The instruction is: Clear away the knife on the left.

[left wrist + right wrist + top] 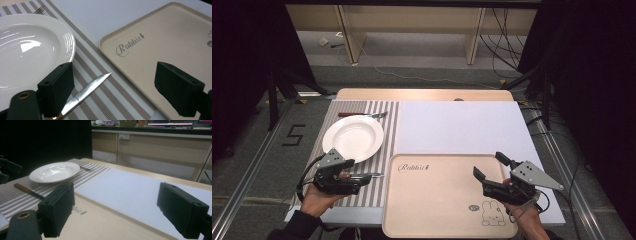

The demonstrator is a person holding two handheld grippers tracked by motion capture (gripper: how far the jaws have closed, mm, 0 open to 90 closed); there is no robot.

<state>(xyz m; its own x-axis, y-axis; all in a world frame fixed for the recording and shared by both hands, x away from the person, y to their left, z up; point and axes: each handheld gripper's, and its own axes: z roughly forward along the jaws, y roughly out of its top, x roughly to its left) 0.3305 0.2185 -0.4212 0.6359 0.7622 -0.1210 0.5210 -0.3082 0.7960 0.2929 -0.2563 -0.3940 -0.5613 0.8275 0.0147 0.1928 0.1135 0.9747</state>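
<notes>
A white deep plate (353,137) sits on a striped placemat (388,131) at the left. Behind it lies a fork (374,115). A knife (364,176) with a brown handle lies on the mat in front of the plate, its blade pointing at a beige tray (437,200) marked "Rabbit". My left gripper (352,176) is open over the knife's handle end. In the left gripper view the blade (87,87) lies on the mat near the left jaw, and neither jaw clamps it. My right gripper (488,165) is open above the tray's right part with nothing between its jaws.
A white board (462,130) covers the table's middle and right, and the tray lies on its near part. The wooden table edge (422,94) runs along the back. Floor, cables and table legs lie beyond it.
</notes>
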